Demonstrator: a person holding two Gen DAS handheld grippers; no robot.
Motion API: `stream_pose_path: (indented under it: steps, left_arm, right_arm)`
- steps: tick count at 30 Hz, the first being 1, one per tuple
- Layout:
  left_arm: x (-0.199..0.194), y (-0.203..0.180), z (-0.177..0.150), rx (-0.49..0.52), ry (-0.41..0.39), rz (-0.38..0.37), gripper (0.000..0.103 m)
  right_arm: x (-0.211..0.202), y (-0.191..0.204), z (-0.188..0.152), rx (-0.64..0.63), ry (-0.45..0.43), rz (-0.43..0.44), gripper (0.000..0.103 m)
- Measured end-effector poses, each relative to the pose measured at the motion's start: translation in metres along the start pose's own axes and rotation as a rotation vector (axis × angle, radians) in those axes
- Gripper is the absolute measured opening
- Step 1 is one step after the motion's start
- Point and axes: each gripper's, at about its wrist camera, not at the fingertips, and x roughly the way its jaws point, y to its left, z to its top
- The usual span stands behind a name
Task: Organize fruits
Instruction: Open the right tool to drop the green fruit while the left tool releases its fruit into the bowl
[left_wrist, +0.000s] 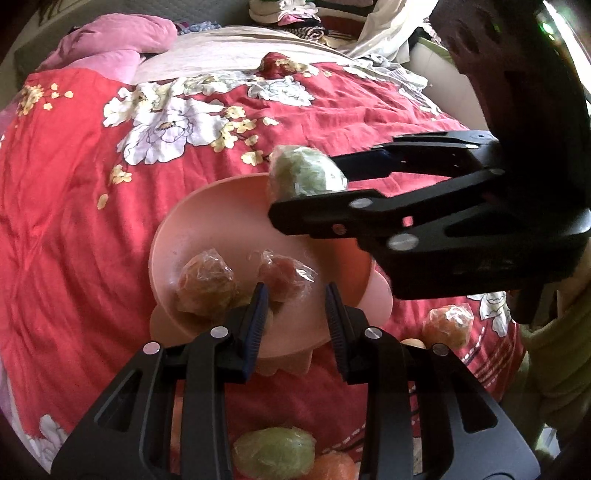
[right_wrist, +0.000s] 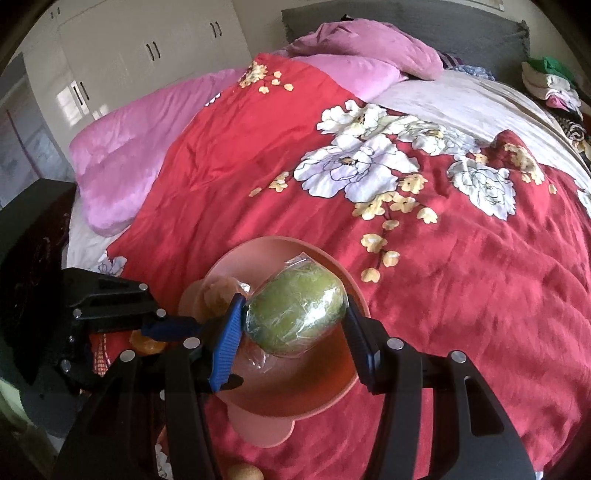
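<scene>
Left wrist view: pink bowl (left_wrist: 207, 221) with perhaps two wrapped fruits (left_wrist: 207, 284); left tongs (left_wrist: 297, 295) narrow, empty; right tongs (right_wrist: 295, 317) clamping green fruit (right_wrist: 297, 314).

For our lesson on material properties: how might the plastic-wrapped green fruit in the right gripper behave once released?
The green fruit looks rounded, so it may roll across the pink bowl. Its glossy wrap probably makes it slippery.

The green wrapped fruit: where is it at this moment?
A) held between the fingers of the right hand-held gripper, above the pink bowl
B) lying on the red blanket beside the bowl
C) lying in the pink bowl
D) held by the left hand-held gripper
A: the right hand-held gripper clamps the green wrapped fruit from both sides above the pink bowl.
</scene>
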Motion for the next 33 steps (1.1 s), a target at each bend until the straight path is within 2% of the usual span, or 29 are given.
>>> stream_pose_path:
  steps: [14, 30, 33]
  left_arm:
    - [0.001, 0.003, -0.002, -0.007, 0.004, -0.004, 0.024]
    - [-0.002, 0.005, -0.002, -0.026, -0.009, -0.001, 0.025]
    - [-0.004, 0.007, -0.004, -0.036, -0.015, 0.008, 0.034]
  right_arm:
    - [0.027, 0.0, -0.001, -0.001, 0.073, -0.014, 0.052]
    - [0.019, 0.001, -0.001, -0.006, 0.052, -0.026, 0.053]
    - [0.013, -0.001, 0.0, 0.003, 0.034, -0.018, 0.055]
